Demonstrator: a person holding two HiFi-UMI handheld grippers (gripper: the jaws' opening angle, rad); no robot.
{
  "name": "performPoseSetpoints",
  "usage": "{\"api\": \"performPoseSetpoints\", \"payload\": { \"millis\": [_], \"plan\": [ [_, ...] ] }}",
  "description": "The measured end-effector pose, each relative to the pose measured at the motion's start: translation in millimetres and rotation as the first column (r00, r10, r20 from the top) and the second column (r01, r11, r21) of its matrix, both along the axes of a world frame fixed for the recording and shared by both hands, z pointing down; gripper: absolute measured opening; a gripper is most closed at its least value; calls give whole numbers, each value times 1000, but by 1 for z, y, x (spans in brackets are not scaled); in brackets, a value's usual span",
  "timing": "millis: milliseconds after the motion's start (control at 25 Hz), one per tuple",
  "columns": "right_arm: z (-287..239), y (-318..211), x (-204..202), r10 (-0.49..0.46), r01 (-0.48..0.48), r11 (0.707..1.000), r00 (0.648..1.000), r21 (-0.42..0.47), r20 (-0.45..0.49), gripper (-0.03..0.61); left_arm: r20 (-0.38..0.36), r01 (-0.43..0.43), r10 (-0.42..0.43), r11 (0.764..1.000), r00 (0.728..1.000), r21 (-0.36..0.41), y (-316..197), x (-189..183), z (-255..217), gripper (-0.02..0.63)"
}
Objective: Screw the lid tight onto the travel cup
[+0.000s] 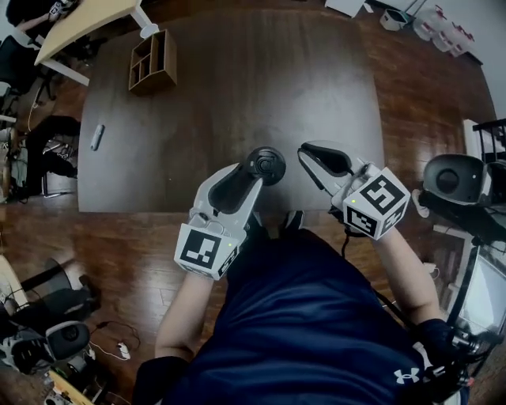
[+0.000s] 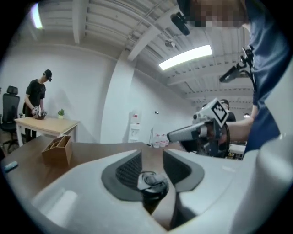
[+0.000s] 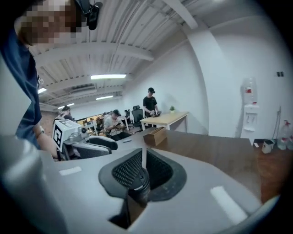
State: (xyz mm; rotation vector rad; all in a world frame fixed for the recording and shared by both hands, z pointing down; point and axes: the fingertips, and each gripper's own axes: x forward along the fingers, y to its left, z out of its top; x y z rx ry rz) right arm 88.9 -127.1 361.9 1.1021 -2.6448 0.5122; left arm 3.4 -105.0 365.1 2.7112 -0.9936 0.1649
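Note:
A black travel cup (image 1: 270,164) with its lid on stands near the front edge of the dark table (image 1: 237,87). My left gripper (image 1: 254,169) reaches it from the lower left. In the left gripper view the cup's lid (image 2: 153,179) fills the gap low between the ribbed pads, so the left gripper (image 2: 152,161) is shut on it. My right gripper (image 1: 305,152) hovers just right of the cup, apart from it. In the right gripper view its pads (image 3: 143,160) leave only a thin slit. The cup's dark top (image 3: 137,183) shows at the slit's foot.
A wooden organiser box (image 1: 152,62) sits at the table's far left, with a small grey item (image 1: 97,136) near the left edge. A light desk (image 1: 87,24) with people stands beyond. Dark equipment (image 1: 455,178) lies on the floor to the right.

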Motion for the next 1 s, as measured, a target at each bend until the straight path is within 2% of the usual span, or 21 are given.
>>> {"api": "performPoseSetpoints", "payload": {
  "millis": [120, 160, 320, 480, 800, 1000],
  "plan": [
    [-16, 0, 17, 108, -110, 994, 986, 8, 129, 12, -30, 22, -20, 999, 999, 42, -1, 13, -37, 16],
    [-20, 1, 22, 128, -131, 991, 979, 6, 158, 12, -36, 28, -25, 998, 999, 59, -1, 18, -46, 5],
    [-25, 8, 36, 192, -199, 980, 968, 27, 162, 11, -18, 40, -38, 992, 999, 119, 4, 31, -63, 5],
    [-37, 20, 43, 198, -227, 965, 958, 128, 206, 11, -3, 48, -48, 993, 999, 105, 11, 39, -60, 4],
    [-49, 23, 44, 186, -223, 951, 966, 216, 177, 11, -33, 54, -51, 993, 998, 101, 16, 44, -61, 5],
    [-51, 19, 36, 172, -206, 955, 971, 216, 165, 11, -54, 53, -48, 993, 997, 103, 14, 41, -63, 3]
  ]
}}
